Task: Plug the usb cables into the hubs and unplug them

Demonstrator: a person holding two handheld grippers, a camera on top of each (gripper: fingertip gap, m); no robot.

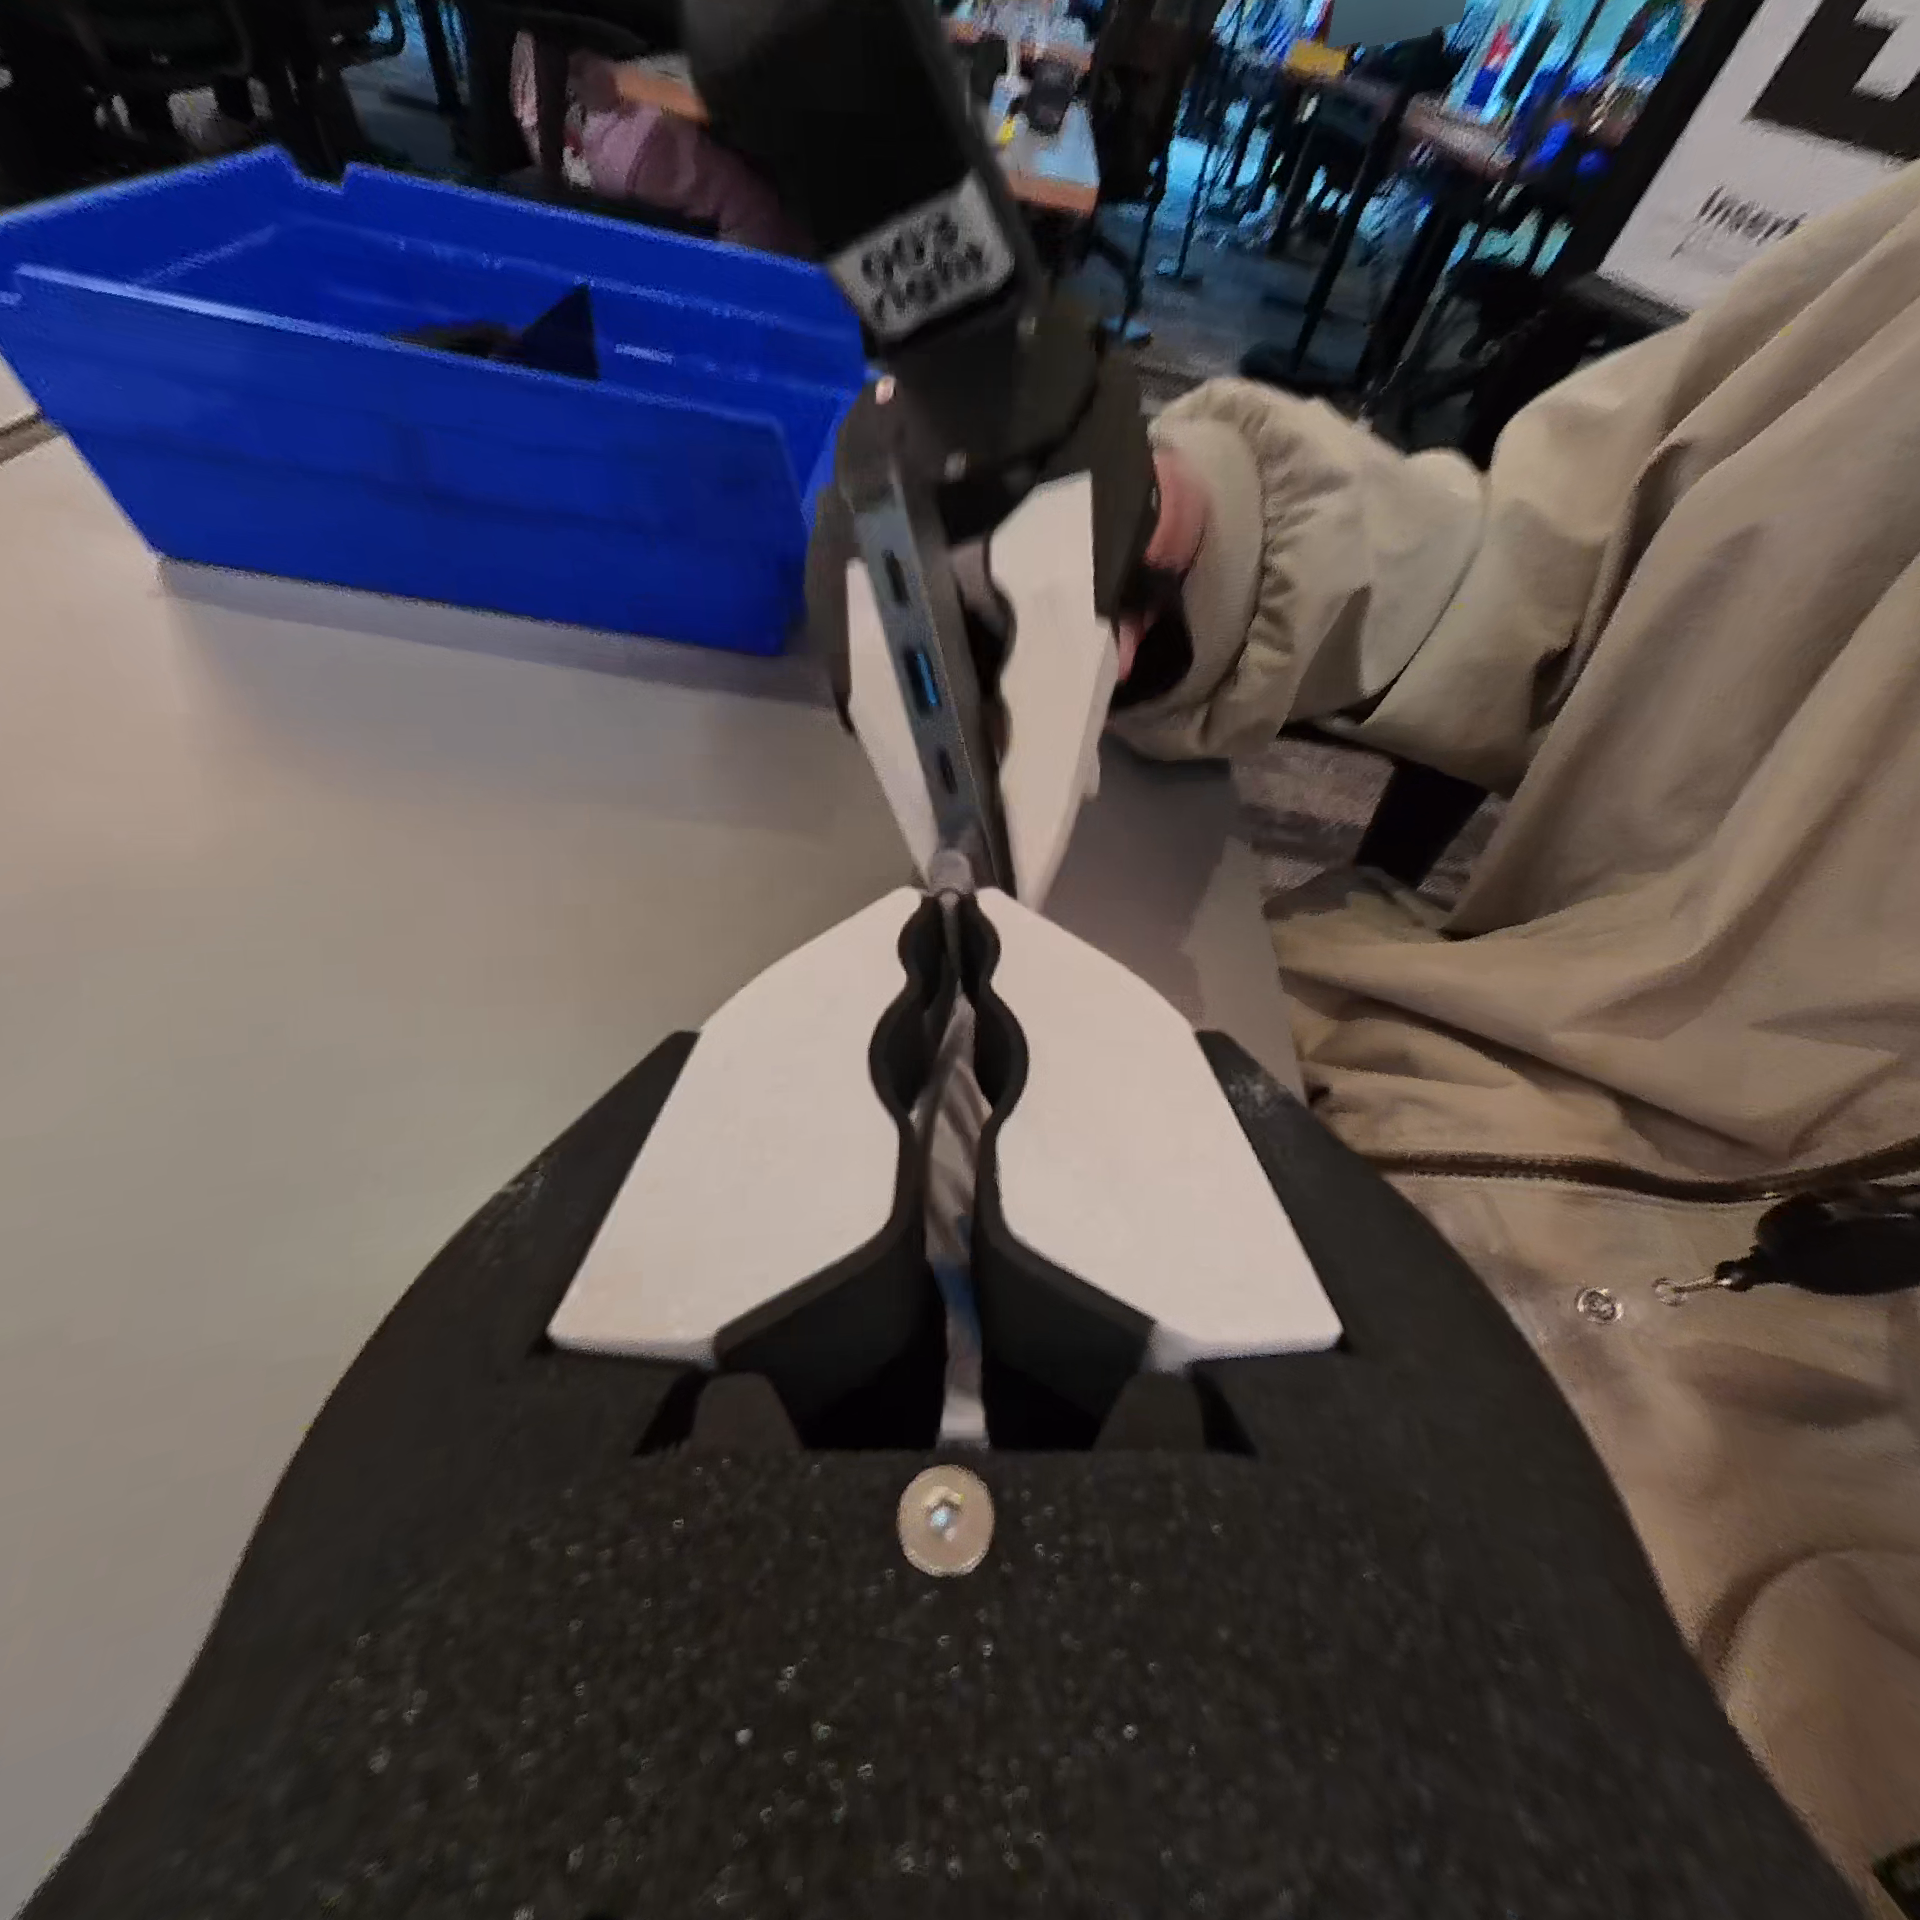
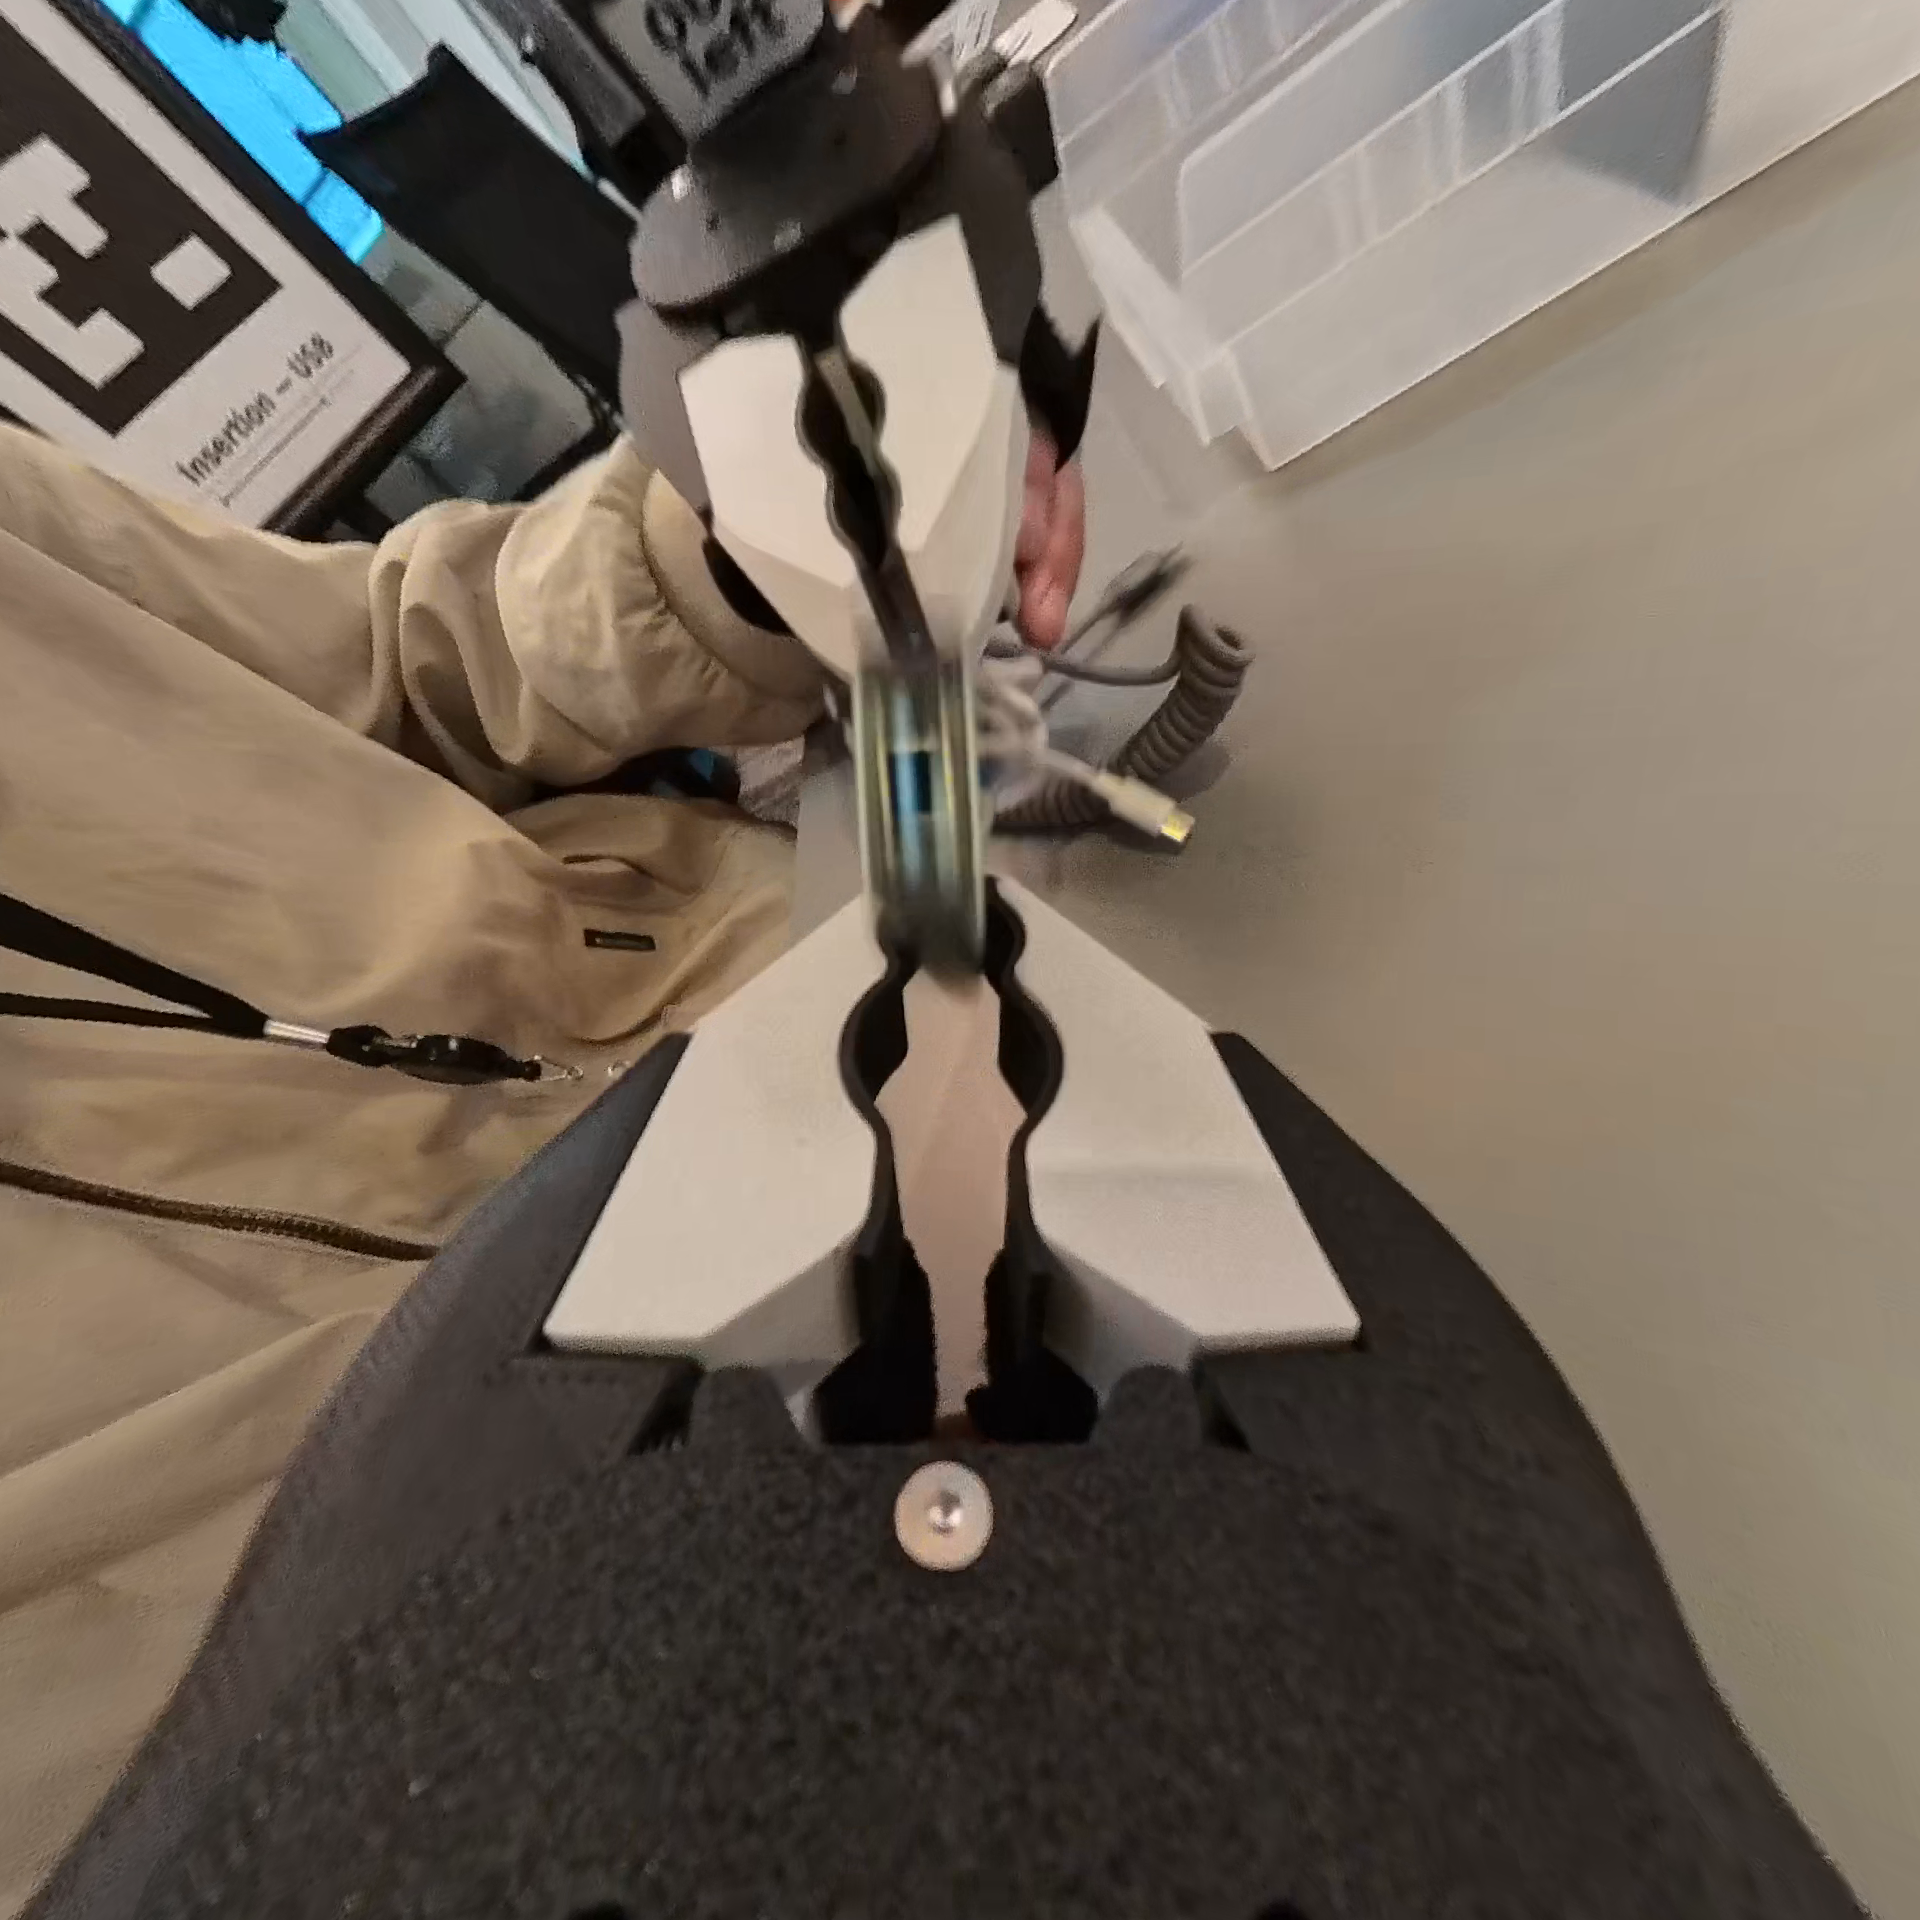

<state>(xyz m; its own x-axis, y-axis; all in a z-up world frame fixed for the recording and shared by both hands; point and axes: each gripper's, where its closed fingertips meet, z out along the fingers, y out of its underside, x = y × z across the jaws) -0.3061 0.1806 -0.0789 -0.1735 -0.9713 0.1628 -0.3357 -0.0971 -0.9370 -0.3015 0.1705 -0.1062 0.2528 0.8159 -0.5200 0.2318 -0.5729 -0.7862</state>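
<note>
Bin point(image 1: 416, 436), blue, sits far left on the pale surface point(image 1: 312, 883) in my left wrist view. Moving right, my left gripper point(image 1: 948, 914) has its jaws pressed together on a thin grey cable point(image 1: 940, 1081) that runs between them toward its plug point(image 1: 948, 871). That plug meets the near end of the hub point(image 1: 920, 665), a slim grey bar with a blue port on its side, which my right gripper point(image 1: 971, 727) pinches from above. Right of it is a beige sleeve point(image 1: 1455, 582).

From the right wrist view the sleeve comes first at left, then the blurred hub point(image 2: 914, 800) clamped at the tips of my right gripper point(image 2: 940, 935), with the left gripper point(image 2: 883, 582) facing it. Spare cables point(image 2: 1174, 707), one coiled, lie loose on the surface to the right, and clear bins point(image 2: 1403, 229) stand far right.

I cannot tell whether the plug is fully seated or just at the port. I judge one plugging is under way; the loose cables suggest more remain.
</note>
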